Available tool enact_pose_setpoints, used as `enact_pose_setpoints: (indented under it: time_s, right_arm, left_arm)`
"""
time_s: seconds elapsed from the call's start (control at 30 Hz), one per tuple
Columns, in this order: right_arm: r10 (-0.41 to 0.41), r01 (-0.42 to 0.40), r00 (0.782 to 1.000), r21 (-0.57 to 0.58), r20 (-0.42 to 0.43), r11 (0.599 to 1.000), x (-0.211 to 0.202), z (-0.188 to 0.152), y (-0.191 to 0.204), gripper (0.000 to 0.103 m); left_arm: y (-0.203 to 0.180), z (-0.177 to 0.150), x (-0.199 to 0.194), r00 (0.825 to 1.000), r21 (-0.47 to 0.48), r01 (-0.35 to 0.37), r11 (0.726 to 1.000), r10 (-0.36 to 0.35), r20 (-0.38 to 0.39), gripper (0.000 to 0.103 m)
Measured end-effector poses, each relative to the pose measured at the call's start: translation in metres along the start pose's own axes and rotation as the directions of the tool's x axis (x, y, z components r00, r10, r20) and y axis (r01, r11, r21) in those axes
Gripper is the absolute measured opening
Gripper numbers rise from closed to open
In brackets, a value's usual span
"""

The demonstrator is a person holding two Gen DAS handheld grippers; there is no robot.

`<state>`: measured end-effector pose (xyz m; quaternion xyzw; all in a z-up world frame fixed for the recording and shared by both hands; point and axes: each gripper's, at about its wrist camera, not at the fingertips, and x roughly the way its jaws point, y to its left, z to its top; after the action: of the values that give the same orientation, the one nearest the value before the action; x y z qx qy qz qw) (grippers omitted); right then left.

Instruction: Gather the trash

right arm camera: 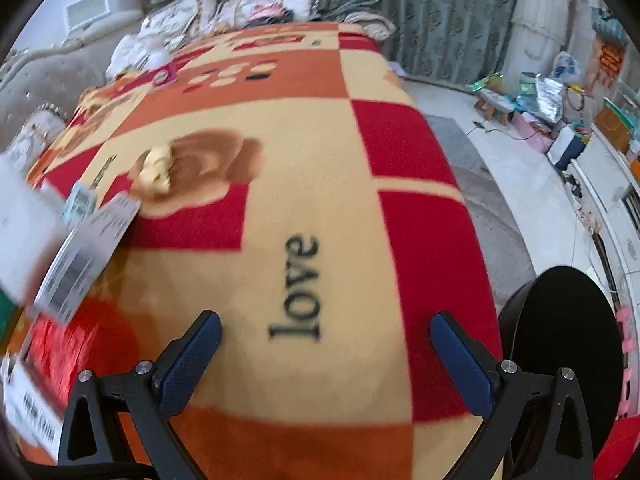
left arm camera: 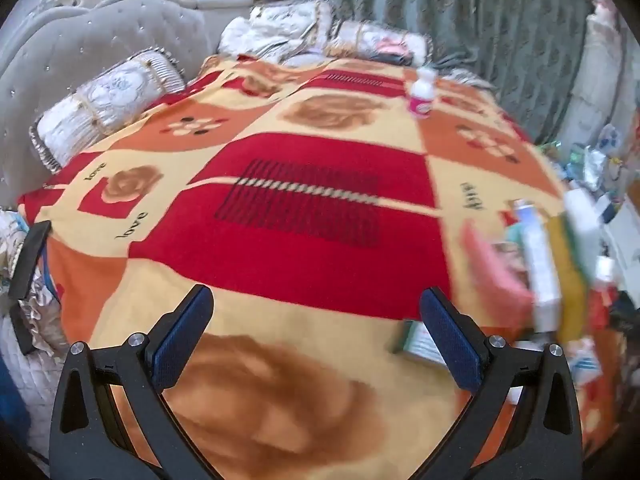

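Trash lies on a bed with a red, orange and cream blanket (left arm camera: 320, 216). In the left wrist view, blurred boxes and wrappers (left arm camera: 540, 264) pile at the right edge, a small green-edged box (left arm camera: 416, 340) lies by my right finger, and a white bottle with a pink label (left arm camera: 421, 94) stands far back. My left gripper (left arm camera: 316, 340) is open and empty above the blanket. In the right wrist view, a crumpled yellow wad (right arm camera: 157, 170) lies on the blanket (right arm camera: 320, 160), with white cartons and a barcode label (right arm camera: 86, 252) at the left. My right gripper (right arm camera: 326, 360) is open and empty.
A black round bin (right arm camera: 564, 360) stands beside the bed at the right. Pillows (left arm camera: 108, 108) and a padded headboard (left arm camera: 72, 52) lie at the far left. Green curtains (right arm camera: 400, 12) hang behind. Clutter, a stool (right arm camera: 496, 104) and bags sit on the floor at the right.
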<state>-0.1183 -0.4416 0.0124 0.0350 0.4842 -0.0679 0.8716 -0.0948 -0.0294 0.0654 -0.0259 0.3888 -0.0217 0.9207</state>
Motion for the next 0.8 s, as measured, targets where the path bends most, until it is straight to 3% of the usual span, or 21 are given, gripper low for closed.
enact_pose_setpoints:
  time_s: [0.13, 0.3, 0.43, 0.8]
  right_arm:
    - [0.008, -0.008, 1.000, 0.007, 0.001, 1.000, -0.018, -0.015, -0.001, 0.102]
    - [-0.011, 0.008, 0.995, 0.026, 0.103, 1.000, -0.052, -0.027, 0.008, 0.101]
    - [-0.001, -0.004, 0.982, 0.023, 0.190, 1.000, -0.087, -0.026, 0.015, 0.101]
    - [0.017, -0.010, 0.935, -0.021, 0.355, 1.000, -0.153, -0.022, 0.044, 0.101]
  left_arm:
    - [-0.023, -0.001, -0.022, 0.998, 0.017, 0.062, 0.998, -0.063, 0.029, 0.103]
    - [-0.060, -0.004, -0.044, 0.991, 0.086, 0.108, 0.990, -0.114, 0.066, 0.103]
    - [-0.085, -0.006, -0.058, 0.983, 0.105, 0.157, 0.982, -0.166, 0.084, 0.103]
    - [-0.123, -0.004, -0.087, 0.966, 0.136, 0.188, 0.973, -0.208, 0.153, 0.103]
